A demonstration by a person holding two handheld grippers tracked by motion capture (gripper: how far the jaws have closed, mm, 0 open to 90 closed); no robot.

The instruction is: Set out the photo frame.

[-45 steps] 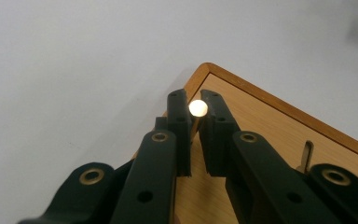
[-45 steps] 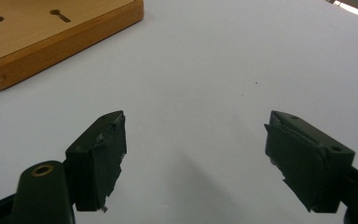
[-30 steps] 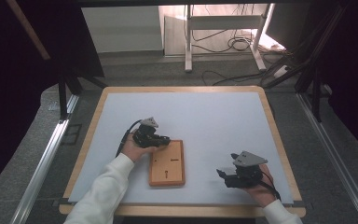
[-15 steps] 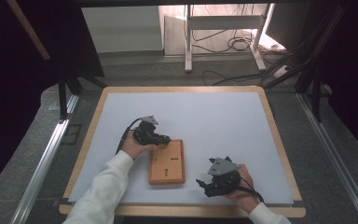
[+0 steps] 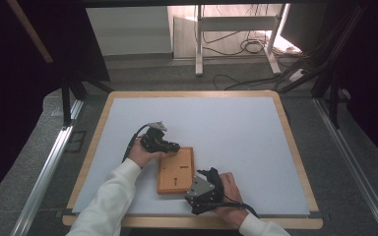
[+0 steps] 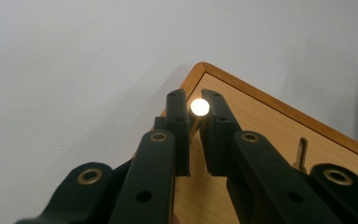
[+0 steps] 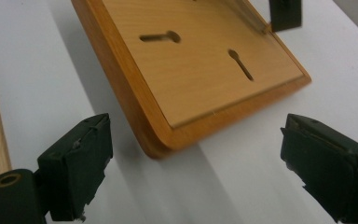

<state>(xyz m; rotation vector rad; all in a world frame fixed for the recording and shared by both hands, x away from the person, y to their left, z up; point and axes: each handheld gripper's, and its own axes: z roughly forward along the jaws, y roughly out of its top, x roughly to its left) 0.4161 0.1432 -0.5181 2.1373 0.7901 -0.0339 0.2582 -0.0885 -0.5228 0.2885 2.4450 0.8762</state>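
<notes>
A flat rectangular wooden board with an orange-brown rim and keyhole-shaped slots (image 5: 175, 170) is lying on the pale blue-grey mat of the wood-edged counter (image 5: 236, 128), near its front edge and a little left of centre; the left gripper (image 5: 170, 146) is resting at the board's far left corner, its jaws nearly closed and clenching a thin brass-coloured pin with a round shiny head (image 6: 199, 107); in the left gripper view the pin is sitting between the black pads (image 6: 177, 116) right over the board's corner; the right gripper (image 5: 205, 173) is sitting at the board's near right corner, held by the person's right hand (image 5: 229, 194); its jaws have just been opening and are now standing released and wide; in the right gripper view a rounded corner of the board (image 7: 161, 144) is lying between them, touched by neither pad; the white-sleeved left forearm (image 5: 110, 196) is reaching in from the front.
</notes>
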